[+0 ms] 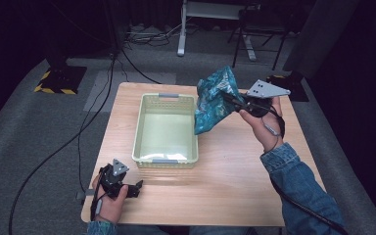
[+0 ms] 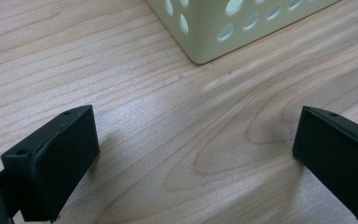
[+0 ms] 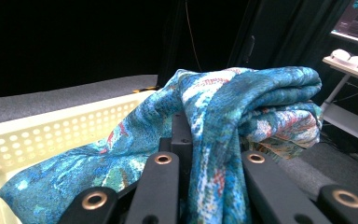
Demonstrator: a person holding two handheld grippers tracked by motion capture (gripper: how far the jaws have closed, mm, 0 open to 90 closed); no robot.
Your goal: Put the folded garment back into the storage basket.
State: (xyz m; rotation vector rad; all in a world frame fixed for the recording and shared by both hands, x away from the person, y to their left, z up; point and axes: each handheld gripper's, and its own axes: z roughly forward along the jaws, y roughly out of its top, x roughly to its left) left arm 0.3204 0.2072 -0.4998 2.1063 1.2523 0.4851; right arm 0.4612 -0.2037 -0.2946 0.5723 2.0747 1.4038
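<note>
Blue cloth pinched over the basket's edge

The right gripper (image 1: 235,104) clamps its jaws on the patterned blue cloth (image 1: 215,100), which hangs above the right rim of the pale basket (image 1: 144,127). The left gripper (image 1: 127,187) rests on the table (image 1: 235,176), jaws spread and empty.

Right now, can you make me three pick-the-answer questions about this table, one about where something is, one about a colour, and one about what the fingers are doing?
1. Where does the cloth hang?
A. over the basket's right edge
B. flat on the floor
C. under the table

2. What colour is the basket?
A. red
B. pale yellow-green
C. black

3. What is the right gripper doing?
A. lying open on the table
B. holding a cup
C. shut on the cloth

Answers: 1 A, the high view shows it lifted there. 2 B, its walls look pale yellow-green. 3 C, cloth is pinched between its fingers.
</note>
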